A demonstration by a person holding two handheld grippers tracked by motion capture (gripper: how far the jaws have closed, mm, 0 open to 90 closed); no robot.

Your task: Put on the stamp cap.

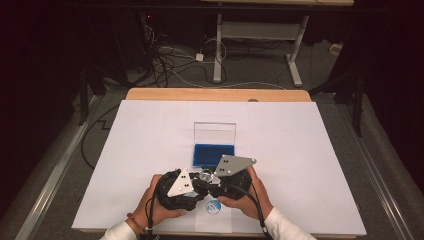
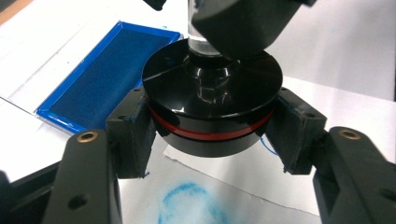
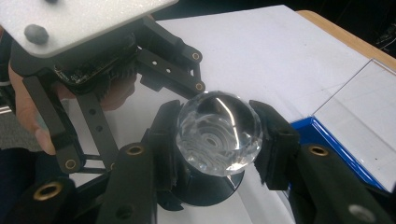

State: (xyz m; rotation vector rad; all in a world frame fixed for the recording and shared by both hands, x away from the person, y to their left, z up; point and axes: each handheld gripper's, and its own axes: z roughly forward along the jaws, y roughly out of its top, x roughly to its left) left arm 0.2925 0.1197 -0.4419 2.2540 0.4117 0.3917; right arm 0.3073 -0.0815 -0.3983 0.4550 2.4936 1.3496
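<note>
A round stamp with a black base [image 2: 212,107], a red ring and a clear faceted knob [image 3: 218,133] hangs just above the paper near the table's front edge [image 1: 205,176]. My left gripper [image 2: 212,135] is shut on the black base, one pad on each side. My right gripper [image 3: 218,140] is shut on the clear knob from above. In the high view, the left gripper [image 1: 196,184] and the right gripper [image 1: 214,179] meet at the stamp. A smudged blue round print [image 2: 189,205] lies on the paper under the stamp [image 1: 213,206].
A blue ink pad [image 1: 214,154] lies in an open case just beyond the grippers, its clear lid [image 1: 215,133] standing up behind it. White paper [image 1: 150,150] covers the wooden table. Cables and a desk frame [image 1: 260,40] are on the floor beyond.
</note>
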